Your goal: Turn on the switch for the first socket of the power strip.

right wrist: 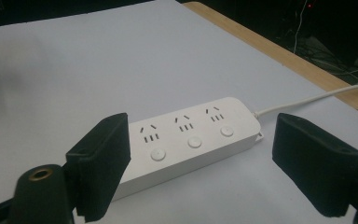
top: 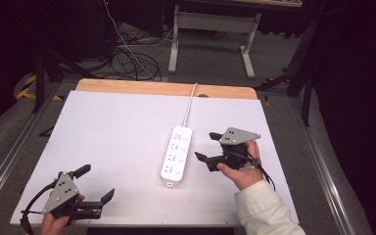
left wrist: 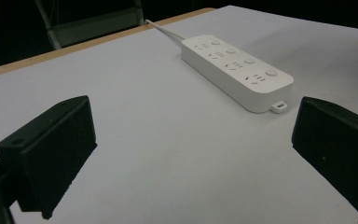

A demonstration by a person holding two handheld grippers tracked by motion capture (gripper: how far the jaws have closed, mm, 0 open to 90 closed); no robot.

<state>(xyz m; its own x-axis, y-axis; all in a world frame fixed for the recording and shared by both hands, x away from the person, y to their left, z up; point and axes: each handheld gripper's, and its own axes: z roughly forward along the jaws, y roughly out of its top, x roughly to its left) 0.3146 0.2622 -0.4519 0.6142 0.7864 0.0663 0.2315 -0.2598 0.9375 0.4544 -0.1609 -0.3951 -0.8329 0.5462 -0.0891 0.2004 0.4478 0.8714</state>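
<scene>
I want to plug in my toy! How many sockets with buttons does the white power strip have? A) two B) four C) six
B, the power strip shows four sockets in a row, each with its own round button, seen from the left hand-held gripper.

The left gripper (top: 97,181) is low at the near left, held by the left hand (top: 58,220), with its jaws spread wide apart and pointing to the right. The right gripper (top: 206,146) is held by the right hand (top: 242,171) in a pale sleeve (top: 267,213), jaws wide apart too, pointing left.
</scene>
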